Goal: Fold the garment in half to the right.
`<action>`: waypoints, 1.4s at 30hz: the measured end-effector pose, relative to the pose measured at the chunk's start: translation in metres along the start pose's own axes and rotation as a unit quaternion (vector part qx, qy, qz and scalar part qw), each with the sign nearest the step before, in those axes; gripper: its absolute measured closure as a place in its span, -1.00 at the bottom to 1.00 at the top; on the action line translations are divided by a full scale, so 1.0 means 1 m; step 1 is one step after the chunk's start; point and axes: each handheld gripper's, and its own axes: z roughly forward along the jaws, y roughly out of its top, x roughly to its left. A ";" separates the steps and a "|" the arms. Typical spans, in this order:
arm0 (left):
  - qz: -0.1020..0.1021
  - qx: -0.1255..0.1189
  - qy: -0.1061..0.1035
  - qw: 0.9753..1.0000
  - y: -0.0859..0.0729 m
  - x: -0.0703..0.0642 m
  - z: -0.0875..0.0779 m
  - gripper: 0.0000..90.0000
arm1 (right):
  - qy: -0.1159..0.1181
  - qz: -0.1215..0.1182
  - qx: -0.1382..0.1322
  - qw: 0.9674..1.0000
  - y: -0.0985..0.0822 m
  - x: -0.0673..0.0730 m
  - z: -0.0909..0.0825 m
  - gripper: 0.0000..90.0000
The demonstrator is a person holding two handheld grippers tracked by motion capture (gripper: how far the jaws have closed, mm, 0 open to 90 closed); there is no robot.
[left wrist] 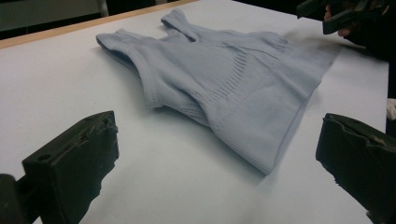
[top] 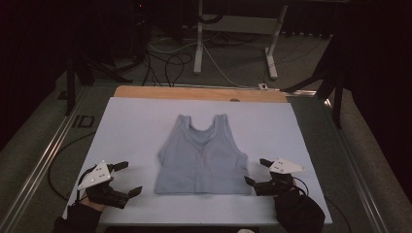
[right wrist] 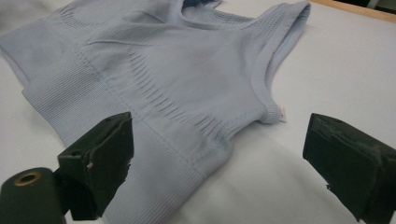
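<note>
Dim floor with cables surrounds a white table cover where a pale blue tank top lies flat at centre, straps pointing away, hem toward the person. Left gripper and right gripper flank its hem, both jaws spread wide, holding nothing.

Table viewed from above and forward in the high view; top shared, seen low and close from opposite sides in both gripper views.
</note>
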 end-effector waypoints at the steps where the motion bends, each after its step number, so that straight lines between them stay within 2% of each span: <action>1: 0.002 0.001 0.001 1.000 0.000 0.000 0.001 -0.99 | -0.005 -0.006 0.003 1.000 0.000 0.000 0.001 -0.80; 9: 0.009 0.004 -0.005 1.000 0.000 0.000 0.002 -0.99 | 0.006 -0.007 0.008 1.000 0.000 0.000 0.002 -0.80; 17: 0.014 -0.002 -0.009 1.000 0.002 -0.001 0.000 -0.99 | 0.032 0.013 -0.001 0.999 0.002 -0.001 0.001 -0.80; 21: 0.014 -0.003 -0.009 1.000 0.002 -0.003 -0.001 -1.00 | 0.028 0.009 0.000 1.000 0.003 0.000 0.001 -0.80; 24: 0.017 -0.002 -0.010 1.000 0.003 -0.003 -0.001 -1.00 | 0.018 -0.004 0.005 1.000 0.002 0.003 0.002 -0.80; 33: 0.018 -0.005 -0.015 1.000 0.007 -0.007 -0.001 -1.00 | 0.029 -0.004 0.012 1.000 0.003 0.003 0.005 -0.80; 42: 0.023 -0.005 -0.024 0.999 0.013 -0.011 0.000 -1.00 | 0.031 -0.001 0.003 1.000 0.006 0.004 0.006 -0.80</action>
